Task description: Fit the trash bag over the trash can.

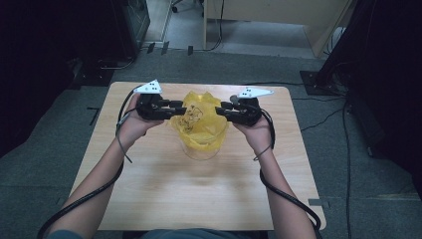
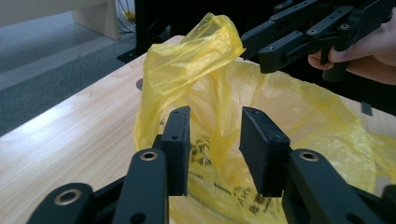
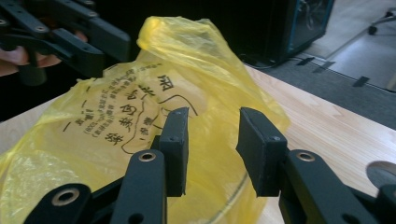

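As we go from left to right across the wooden table (image 1: pixel 149 189), we list first the left hand (image 1: pixel 130 122), which holds the left gripper (image 1: pixel 175 105) with its grey three-cornered plate (image 1: pixel 149 87) on top and its cable (image 1: pixel 89 196) trailing back along the forearm. Its jaws stand apart with nothing clamped between them; in the left gripper view the yellow film lies just ahead of and below the two black pads (image 2: pixel 178 144).

Next, between the two tools, we note a thin yellow plastic bag (image 1: pixel 200 122) with black printed characters, draped into and over a clear round container (image 1: pixel 201 149) whose rim shows under the film in the right gripper view. One loose corner of the bag rises above the jaw tips of both tools.

Last, the right hand (image 1: pixel 254 128) holds the right gripper (image 1: pixel 223 109), jaws likewise parted and empty, the bag directly in front of them. The two grippers face each other across the bag, their tips near its opposite sides.
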Tool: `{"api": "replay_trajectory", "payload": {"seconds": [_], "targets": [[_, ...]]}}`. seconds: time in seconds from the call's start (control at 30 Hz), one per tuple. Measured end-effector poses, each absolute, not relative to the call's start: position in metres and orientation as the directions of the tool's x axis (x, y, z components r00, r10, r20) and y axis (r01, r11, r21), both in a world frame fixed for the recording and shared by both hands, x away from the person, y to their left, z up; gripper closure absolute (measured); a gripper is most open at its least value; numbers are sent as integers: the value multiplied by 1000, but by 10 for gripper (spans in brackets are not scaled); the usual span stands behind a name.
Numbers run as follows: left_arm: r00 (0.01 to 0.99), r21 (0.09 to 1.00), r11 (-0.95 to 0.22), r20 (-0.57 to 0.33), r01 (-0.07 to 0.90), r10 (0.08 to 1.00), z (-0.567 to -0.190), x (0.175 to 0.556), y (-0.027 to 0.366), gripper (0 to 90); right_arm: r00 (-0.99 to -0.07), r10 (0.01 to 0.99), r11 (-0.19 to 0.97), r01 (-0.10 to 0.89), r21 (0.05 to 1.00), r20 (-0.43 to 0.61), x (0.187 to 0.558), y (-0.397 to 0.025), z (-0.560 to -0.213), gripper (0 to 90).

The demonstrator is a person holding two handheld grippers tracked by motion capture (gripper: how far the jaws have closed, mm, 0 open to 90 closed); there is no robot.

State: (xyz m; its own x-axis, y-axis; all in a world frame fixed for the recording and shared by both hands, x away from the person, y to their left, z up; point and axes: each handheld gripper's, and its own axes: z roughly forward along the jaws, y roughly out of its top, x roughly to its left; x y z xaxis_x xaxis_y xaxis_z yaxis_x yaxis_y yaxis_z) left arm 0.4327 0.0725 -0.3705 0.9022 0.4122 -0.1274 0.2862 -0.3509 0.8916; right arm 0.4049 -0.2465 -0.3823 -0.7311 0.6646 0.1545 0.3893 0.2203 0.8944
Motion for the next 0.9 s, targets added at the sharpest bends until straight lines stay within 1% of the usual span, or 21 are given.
{"api": "replay_trajectory", "payload": {"seconds": [0.1,0.17,0.27,0.37,0.43,0.53,0.57,0.63,0.73,0.83,0.9], "targets": [[913,891,-376,-92,253,397,-372,435,65,550,-761,632,242,378,894,150,407,-242,-384,613],[919,890,-392,-72,234,387,-373,436,60,518,-780,613,273,361,892,128,408,-237,-385,609],[922,892,-404,-35,203,385,-374,438,53,456,-798,589,299,363,883,128,410,-229,-387,591],[926,890,-406,-44,207,376,-375,440,49,452,-812,568,321,371,872,136,413,-220,-388,545],[930,886,-421,-28,193,367,-374,441,45,443,-821,557,341,366,866,128,414,-216,-389,514],[930,881,-439,-6,178,367,-375,444,41,406,-841,527,374,360,854,124,416,-210,-390,486],[930,880,-441,-3,177,367,-375,447,40,393,-848,512,387,370,845,137,416,-207,-391,479],[927,876,-445,-7,187,376,-376,451,39,376,-851,509,415,374,829,129,417,-204,-391,446],[920,868,-454,-8,201,392,-378,456,37,370,-847,511,435,401,806,146,420,-202,-390,393],[915,867,-454,-7,207,404,-381,460,37,355,-836,521,451,440,776,171,425,-200,-391,317],[909,862,-453,-21,228,417,-382,462,38,352,-829,530,457,456,764,178,425,-199,-391,295]]}}
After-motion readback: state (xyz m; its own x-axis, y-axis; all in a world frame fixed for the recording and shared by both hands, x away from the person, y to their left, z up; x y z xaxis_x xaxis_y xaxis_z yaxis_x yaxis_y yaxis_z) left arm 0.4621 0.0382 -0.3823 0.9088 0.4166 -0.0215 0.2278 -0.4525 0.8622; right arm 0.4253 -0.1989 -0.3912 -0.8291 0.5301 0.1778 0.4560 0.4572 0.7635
